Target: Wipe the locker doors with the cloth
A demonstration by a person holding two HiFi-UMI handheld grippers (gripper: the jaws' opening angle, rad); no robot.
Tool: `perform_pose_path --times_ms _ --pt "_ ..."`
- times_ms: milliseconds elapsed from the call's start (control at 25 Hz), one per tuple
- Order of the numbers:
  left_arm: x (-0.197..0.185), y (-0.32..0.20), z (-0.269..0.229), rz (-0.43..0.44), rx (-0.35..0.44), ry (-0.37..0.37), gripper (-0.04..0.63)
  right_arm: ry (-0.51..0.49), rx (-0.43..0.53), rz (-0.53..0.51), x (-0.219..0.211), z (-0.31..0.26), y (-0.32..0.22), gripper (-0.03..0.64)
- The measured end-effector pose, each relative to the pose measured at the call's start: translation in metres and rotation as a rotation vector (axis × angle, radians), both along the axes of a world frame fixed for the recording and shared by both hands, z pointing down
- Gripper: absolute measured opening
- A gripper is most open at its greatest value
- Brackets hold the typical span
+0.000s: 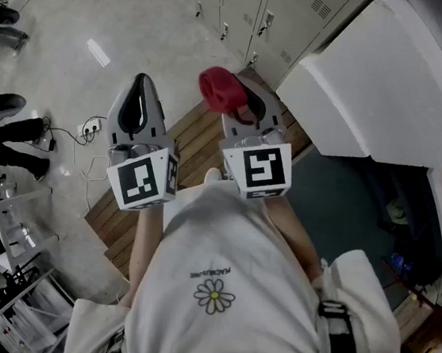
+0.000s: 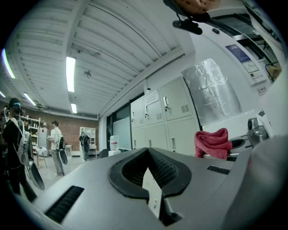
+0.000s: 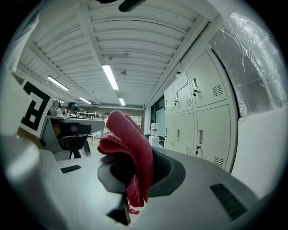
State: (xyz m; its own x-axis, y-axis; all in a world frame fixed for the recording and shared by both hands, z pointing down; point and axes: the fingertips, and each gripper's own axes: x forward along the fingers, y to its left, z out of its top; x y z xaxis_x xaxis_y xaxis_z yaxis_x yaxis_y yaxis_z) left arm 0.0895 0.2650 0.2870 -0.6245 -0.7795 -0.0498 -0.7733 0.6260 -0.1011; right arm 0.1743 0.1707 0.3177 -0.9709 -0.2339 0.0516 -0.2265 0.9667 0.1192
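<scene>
We hold our right tongs (image 1: 235,98) clamped on the bunched red cloth (image 1: 218,87), which sticks out past their tips, while our left tongs (image 1: 141,84) beside them are closed on nothing, the grey locker doors (image 1: 282,18) ahead of both.

Cloth (image 1: 218,89) in R gripper (image 1: 242,102), lockers (image 1: 250,7) ahead

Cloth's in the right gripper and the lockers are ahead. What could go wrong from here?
The red cloth is bunched in the right gripper, mostly bulging past the jaws; pressed on a locker door it could pull free. The door latches stick out and may snag it. Loose cables lie on the floor beside the wooden platform: a possible trip.
</scene>
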Motion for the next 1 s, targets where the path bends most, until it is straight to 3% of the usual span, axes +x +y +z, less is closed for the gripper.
perform_pose_path --times_ms 360,640,760,1000 --pt "-0.006 -0.012 0.005 -0.018 -0.005 0.000 0.017 0.016 0.018 -0.024 -0.004 0.007 -0.009 0.040" --pt "-0.023 -0.028 0.008 -0.053 -0.004 0.004 0.017 0.000 -0.054 -0.055 -0.016 0.013 -0.030 0.040" --pt "-0.031 -0.037 0.014 -0.079 -0.012 -0.010 0.017 -0.013 -0.038 -0.069 -0.023 0.020 -0.044 0.040" --pt "-0.071 -0.053 0.030 -0.122 0.015 0.018 0.017 0.079 -0.060 -0.098 -0.051 0.041 -0.068 0.040"
